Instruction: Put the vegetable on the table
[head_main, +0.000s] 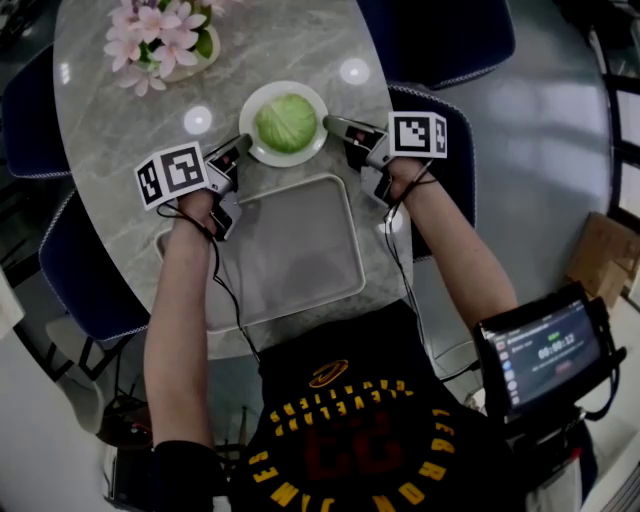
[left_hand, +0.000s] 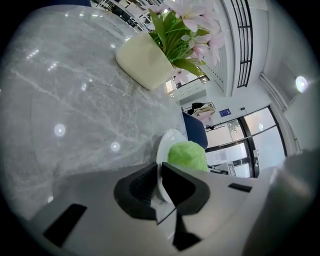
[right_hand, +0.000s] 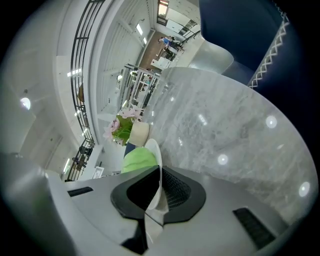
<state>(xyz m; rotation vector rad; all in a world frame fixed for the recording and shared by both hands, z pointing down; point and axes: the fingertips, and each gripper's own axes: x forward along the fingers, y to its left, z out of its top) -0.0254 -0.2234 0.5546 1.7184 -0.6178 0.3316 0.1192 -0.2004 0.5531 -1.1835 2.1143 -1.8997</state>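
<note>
A green cabbage (head_main: 286, 122) lies on a round white plate (head_main: 252, 152) over the marble table (head_main: 100, 150), just beyond the tray. My left gripper (head_main: 243, 146) is shut on the plate's left rim and my right gripper (head_main: 330, 122) is shut on its right rim. In the left gripper view the rim (left_hand: 167, 142) runs between the dark pads (left_hand: 137, 190), with the cabbage (left_hand: 187, 155) behind. The right gripper view shows the rim (right_hand: 154, 150) pinched the same way, beside the cabbage (right_hand: 137, 159). Whether the plate rests on the table or hangs just above it, I cannot tell.
A grey tray (head_main: 300, 250) lies on the near side of the table, under my wrists. A pot of pink flowers (head_main: 160, 35) stands at the far left. Dark blue chairs (head_main: 440, 40) ring the table. A tablet (head_main: 545, 350) sits at the lower right.
</note>
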